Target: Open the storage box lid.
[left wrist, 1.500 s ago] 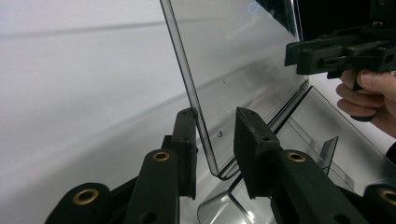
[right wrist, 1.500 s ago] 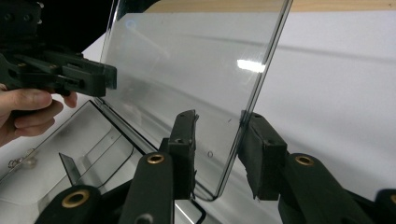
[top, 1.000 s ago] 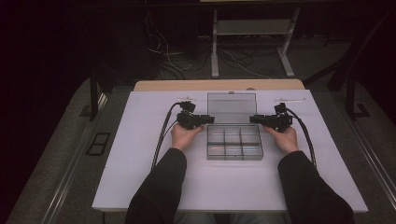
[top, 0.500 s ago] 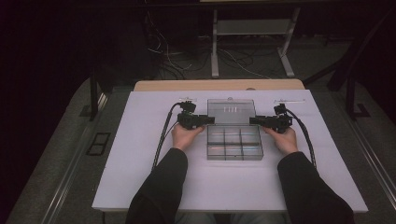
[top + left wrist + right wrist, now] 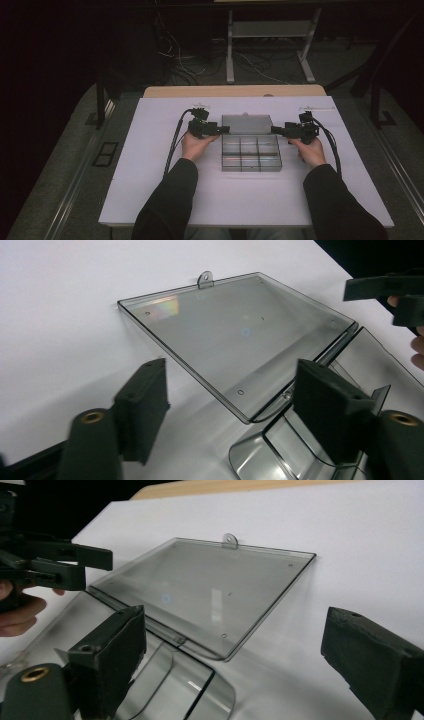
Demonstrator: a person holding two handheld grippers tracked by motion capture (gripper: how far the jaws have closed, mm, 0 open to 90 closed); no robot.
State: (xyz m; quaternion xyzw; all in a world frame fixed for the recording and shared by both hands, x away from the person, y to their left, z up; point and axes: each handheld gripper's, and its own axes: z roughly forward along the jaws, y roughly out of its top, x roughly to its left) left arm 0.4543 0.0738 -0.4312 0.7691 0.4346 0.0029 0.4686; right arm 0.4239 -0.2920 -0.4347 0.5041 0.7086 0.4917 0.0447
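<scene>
High view: a clear compartment box point(image 5: 251, 153) sits mid-counter point(image 5: 150, 190), its lid point(image 5: 247, 123) folded back flat behind it; the left gripper point(image 5: 224, 129) and right gripper point(image 5: 276, 130) flank the hinge line, one at each end.
Left gripper view: jaws spread, having just been opening, nothing pressed between them (the lid's near corner lies between the pads, untouched).
Right gripper view: jaws wide apart, also just opened, straddling the lid's corner and the counter without contact.

no readable text, labels or numbers
</scene>
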